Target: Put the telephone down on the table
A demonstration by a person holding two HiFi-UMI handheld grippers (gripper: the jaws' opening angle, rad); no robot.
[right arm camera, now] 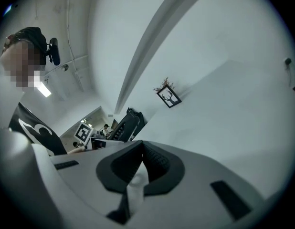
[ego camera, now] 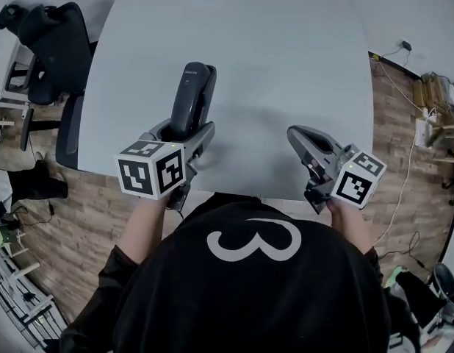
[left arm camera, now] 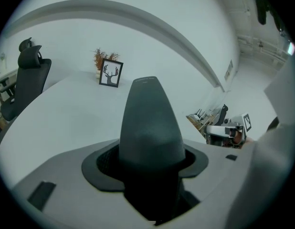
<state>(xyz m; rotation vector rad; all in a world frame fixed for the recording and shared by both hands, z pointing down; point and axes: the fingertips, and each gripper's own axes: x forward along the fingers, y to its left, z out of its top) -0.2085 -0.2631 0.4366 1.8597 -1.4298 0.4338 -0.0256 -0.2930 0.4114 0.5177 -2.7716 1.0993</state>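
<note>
Right gripper view, fingers [right arm camera: 157, 166] closed, empty, head view unclear

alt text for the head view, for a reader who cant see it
From above, the left tongs grip a dark telephone handset over a pale grey table. The right tongs, shut and empty, hover near the table's front edge; the person's black top fills the foreground.

White 3 on black shirt [ego camera: 256, 307], telephone [ego camera: 192, 98] print seemingly illegible
</note>
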